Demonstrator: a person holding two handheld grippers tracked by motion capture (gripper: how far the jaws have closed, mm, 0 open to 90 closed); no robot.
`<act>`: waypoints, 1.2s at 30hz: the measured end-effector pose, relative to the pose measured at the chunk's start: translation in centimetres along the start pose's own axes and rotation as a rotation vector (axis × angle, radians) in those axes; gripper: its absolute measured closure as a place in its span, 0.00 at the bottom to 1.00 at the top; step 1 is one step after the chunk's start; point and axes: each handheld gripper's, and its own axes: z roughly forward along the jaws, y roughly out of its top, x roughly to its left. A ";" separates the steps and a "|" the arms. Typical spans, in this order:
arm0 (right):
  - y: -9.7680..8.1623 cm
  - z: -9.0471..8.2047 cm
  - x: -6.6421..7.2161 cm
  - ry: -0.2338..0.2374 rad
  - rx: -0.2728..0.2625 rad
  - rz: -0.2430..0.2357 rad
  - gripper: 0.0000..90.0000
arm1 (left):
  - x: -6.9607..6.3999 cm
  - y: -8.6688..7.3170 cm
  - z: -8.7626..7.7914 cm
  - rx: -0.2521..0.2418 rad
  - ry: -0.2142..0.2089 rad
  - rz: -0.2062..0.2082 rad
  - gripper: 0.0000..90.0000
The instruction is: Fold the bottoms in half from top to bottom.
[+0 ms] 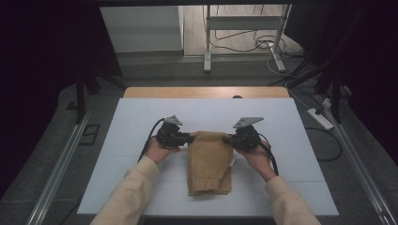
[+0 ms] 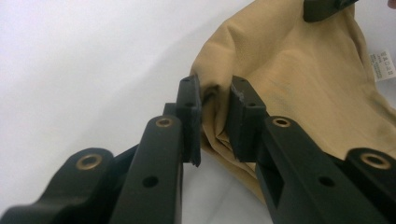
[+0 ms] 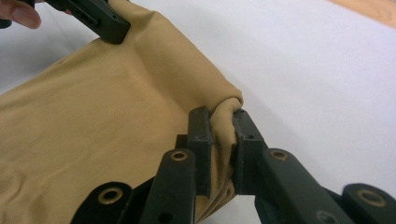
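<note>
Left claw (image 1: 187, 138) and right claw (image 1: 230, 138) point inward, facing each other, each with jaws clamped near closed. Both forearms enter from below, sleeved, one hand behind each claw body.

White table top (image 1: 141, 117), wood edge strip (image 1: 206, 92) behind, power strip (image 1: 319, 118) w/ cables (image 1: 244, 42) on floor

- Tan folded garment (image 1: 209, 161), elastic cuffs at its near end, lay mid-table, long axis running toward near edge.
- Far corners were bunched and lifted slightly.
- White care label (image 2: 385, 65) stuck out on its right side.
</note>
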 end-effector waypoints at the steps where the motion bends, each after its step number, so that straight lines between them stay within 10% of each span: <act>1: 0.2 0.0 -0.2 -0.004 -0.001 0.001 0.89 | 0.2 0.2 0.0 -0.003 0.002 0.000 0.84; 29: 2.7 3.0 -4.4 -0.088 -0.001 0.041 0.88 | 3.8 3.8 2.2 0.015 0.095 -0.008 0.81; 36: 2.5 3.0 -4.4 -0.135 -0.009 0.070 0.46 | 3.4 3.6 1.5 -0.011 0.111 -0.022 0.42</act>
